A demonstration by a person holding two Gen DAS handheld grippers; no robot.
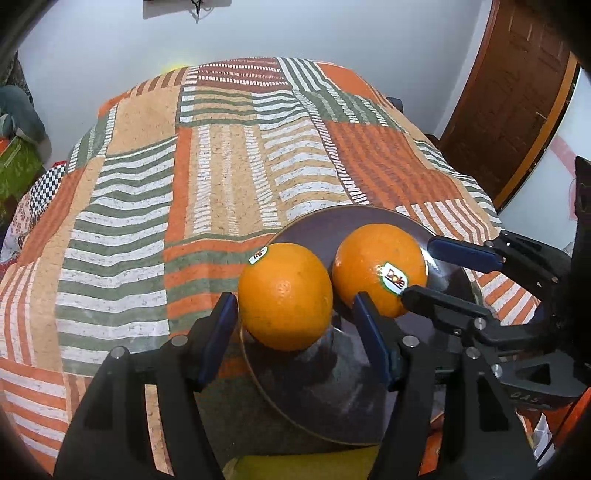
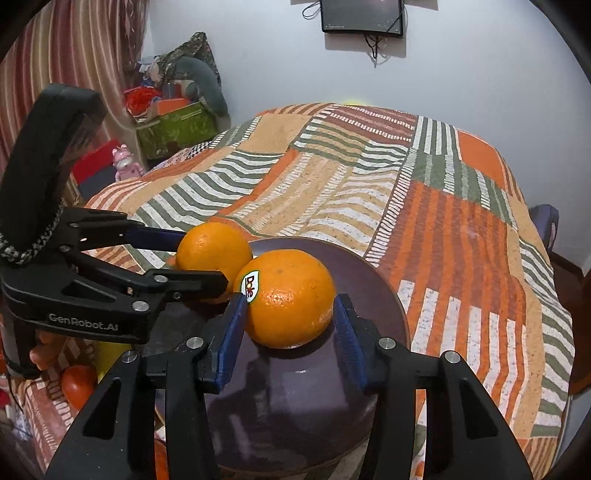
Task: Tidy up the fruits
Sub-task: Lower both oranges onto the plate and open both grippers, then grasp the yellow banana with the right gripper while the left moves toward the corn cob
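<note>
Two oranges sat touching on the dark plate (image 2: 384, 295). The left gripper (image 1: 295, 317) stood open around the left orange (image 1: 284, 295), pads clear. The right gripper (image 2: 291, 321) narrowly bracketed the labelled orange (image 2: 288, 299), apparently without pressing. Either could roll off the plate if nudged.

a patchwork bedspread (image 1: 229, 173) in orange, green, tan and white stripes covers the bed. behind it stands a pale wall (image 2: 258, 55) with a dark screen (image 2: 362, 16) mounted high and cables hanging below it. a brown wooden door (image 1: 517, 92) stands to one side. striped curtains (image 2: 74, 48) hang by a green box (image 2: 173, 127) piled with clutter, and a pink toy figure (image 2: 125, 164) sits near it.
</note>
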